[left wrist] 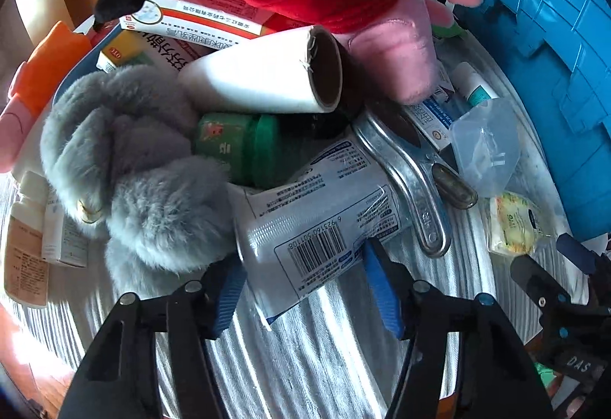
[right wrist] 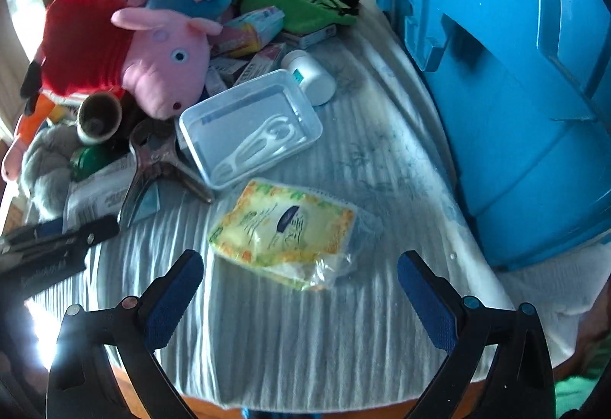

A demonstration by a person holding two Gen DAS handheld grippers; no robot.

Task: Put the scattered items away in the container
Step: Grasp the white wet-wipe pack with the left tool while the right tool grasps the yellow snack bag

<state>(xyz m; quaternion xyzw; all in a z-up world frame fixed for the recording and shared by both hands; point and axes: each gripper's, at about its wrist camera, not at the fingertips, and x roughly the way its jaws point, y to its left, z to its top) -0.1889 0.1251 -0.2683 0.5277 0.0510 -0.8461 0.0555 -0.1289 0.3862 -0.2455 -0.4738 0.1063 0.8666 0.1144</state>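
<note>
Here, you are working over a table draped in a pale ribbed cloth (right wrist: 305,335), with the blue container (right wrist: 515,105) filling the right of the right wrist view and wooden floor just showing at the lower edge. Your left gripper (left wrist: 305,289) is clamped on one white barcode-printed packet (left wrist: 324,224) at the centre of its view, pads pressed to both sides, crowded by one grey fluffy slipper (left wrist: 126,167) on the left, one green jar (left wrist: 240,148), one cardboard-cored roll (left wrist: 267,71) and one metal clamp (left wrist: 404,170). Your right gripper (right wrist: 301,300) has its fingers wide apart, holding nothing, just below one yellow sachet (right wrist: 286,228), with one clear plastic box (right wrist: 252,125), one white bottle (right wrist: 311,75) and one pink pig plush (right wrist: 168,63) beyond.
</note>
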